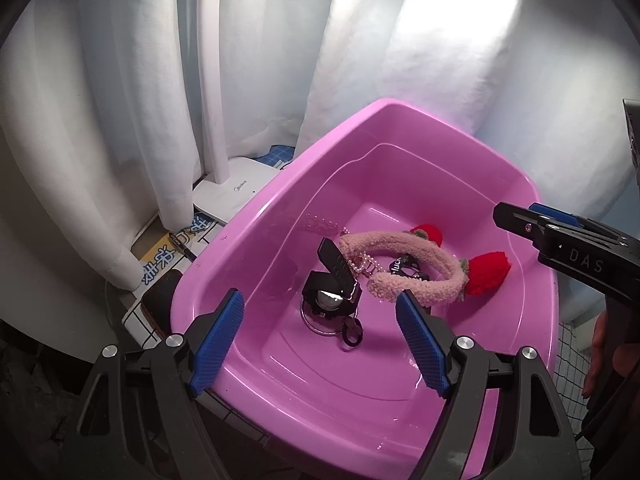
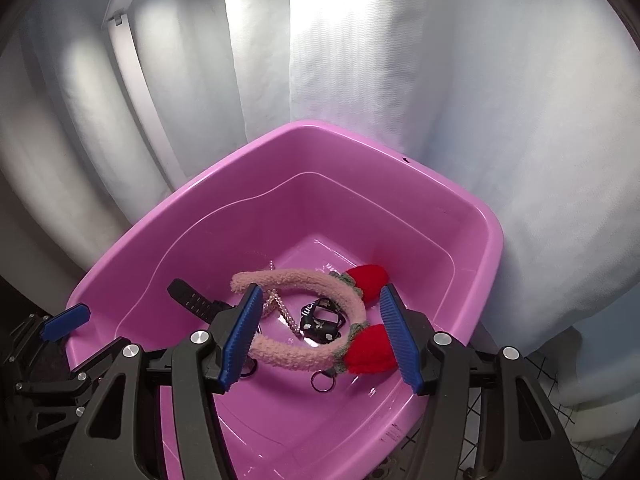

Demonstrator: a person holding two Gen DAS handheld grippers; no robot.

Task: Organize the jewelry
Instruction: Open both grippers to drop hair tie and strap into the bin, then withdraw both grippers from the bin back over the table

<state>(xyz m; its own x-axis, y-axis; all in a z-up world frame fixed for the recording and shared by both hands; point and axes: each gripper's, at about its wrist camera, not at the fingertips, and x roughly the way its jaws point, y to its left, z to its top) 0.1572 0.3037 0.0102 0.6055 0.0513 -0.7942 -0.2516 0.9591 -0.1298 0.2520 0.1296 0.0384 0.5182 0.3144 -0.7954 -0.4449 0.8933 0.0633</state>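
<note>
A pink plastic basin (image 1: 256,216) (image 2: 152,224) holds the jewelry. In it lie a fuzzy pink headband (image 1: 416,256) (image 2: 296,354) with two red strawberries (image 1: 490,274) (image 2: 370,354), a black watch (image 1: 332,280) (image 2: 192,300), a pearl string (image 1: 360,266) (image 2: 286,314), a small black accessory (image 2: 318,318) and metal rings (image 2: 322,380). My left gripper (image 1: 320,340) is open above the basin's near side, over the watch. My right gripper (image 2: 320,336) is open above the headband; it also shows at the right of the left wrist view (image 1: 520,220).
White curtains (image 1: 120,120) hang behind the basin. A white lamp base (image 1: 236,196) and its post stand at the back left, beside a pen (image 1: 182,244) and printed papers. A grid-patterned cloth (image 2: 560,408) covers the table under the basin.
</note>
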